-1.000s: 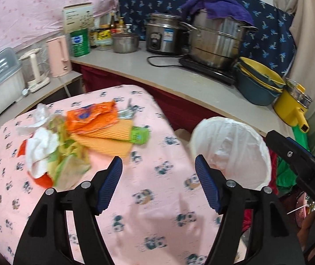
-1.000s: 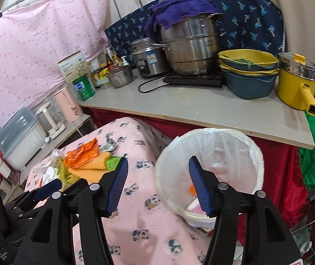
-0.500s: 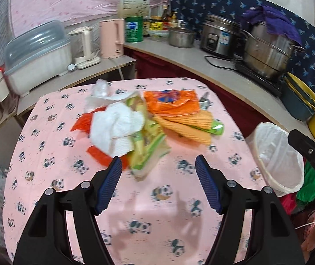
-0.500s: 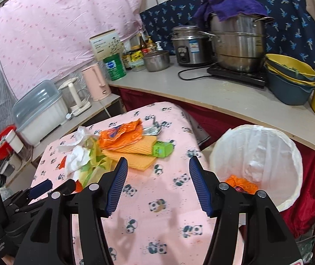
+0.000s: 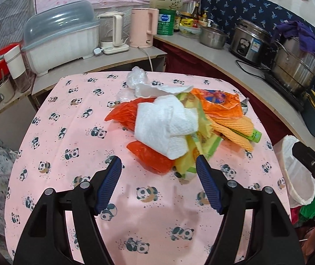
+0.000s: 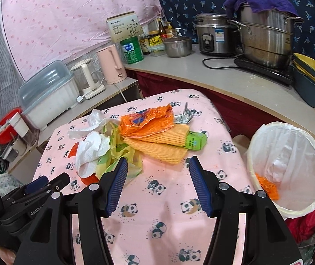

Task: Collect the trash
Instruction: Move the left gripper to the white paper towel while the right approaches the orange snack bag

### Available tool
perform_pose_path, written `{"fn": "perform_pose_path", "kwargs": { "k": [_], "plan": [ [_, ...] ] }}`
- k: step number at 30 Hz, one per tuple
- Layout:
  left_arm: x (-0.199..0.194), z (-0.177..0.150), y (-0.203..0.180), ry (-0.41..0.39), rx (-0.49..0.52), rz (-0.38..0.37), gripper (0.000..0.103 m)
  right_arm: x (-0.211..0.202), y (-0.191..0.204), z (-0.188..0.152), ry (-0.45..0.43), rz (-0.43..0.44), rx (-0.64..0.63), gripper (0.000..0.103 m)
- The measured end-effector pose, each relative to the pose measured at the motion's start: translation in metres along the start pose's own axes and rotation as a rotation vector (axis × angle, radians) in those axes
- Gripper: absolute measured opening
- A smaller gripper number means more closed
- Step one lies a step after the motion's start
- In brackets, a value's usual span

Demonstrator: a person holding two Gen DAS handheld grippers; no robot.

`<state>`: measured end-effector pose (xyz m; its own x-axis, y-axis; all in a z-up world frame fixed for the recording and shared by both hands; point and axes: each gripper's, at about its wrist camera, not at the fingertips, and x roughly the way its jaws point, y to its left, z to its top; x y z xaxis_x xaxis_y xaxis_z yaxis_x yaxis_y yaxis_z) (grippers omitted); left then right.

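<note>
Both grippers empty, jaws apart: left gripper [image 5: 158,184] just short of the trash pile [image 5: 179,123], right gripper [image 6: 157,183] nearer the orange netting [image 6: 159,145]. Pile sits mid-table on the panda cloth [image 5: 69,132]; lined bin [image 6: 285,167] stands off the table's right edge, one orange scrap inside.

Risks — the tissue [image 5: 164,128] lies loose on top and is likely to slide off a lifted wrapper. A low pinch may snag the cloth and drag the pile. Two grippers converging on one heap may collide.

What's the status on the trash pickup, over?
Left gripper open, empty; right gripper the same. Heap of tissue and wrappers on panda cloth; white-lined bin holds orange scrap. Nothing blocking.
</note>
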<state>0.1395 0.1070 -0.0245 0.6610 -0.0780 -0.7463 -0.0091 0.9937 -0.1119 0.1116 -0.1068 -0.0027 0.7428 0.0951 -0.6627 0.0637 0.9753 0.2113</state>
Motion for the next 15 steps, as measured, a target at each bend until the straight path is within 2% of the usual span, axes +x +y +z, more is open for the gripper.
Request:
{"fn": "perform_pose_path", "kwargs": {
  "k": [9,15],
  "plan": [
    [0.027,0.016,0.016,0.028,-0.048,-0.040,0.076,0.034,0.015,0.009,0.034,0.013,-0.009,0.057],
    [0.049,0.033,0.016,0.054,-0.090,-0.104,0.080,0.052,0.015,0.022,0.034,0.010,0.004,0.057]
  ]
}}
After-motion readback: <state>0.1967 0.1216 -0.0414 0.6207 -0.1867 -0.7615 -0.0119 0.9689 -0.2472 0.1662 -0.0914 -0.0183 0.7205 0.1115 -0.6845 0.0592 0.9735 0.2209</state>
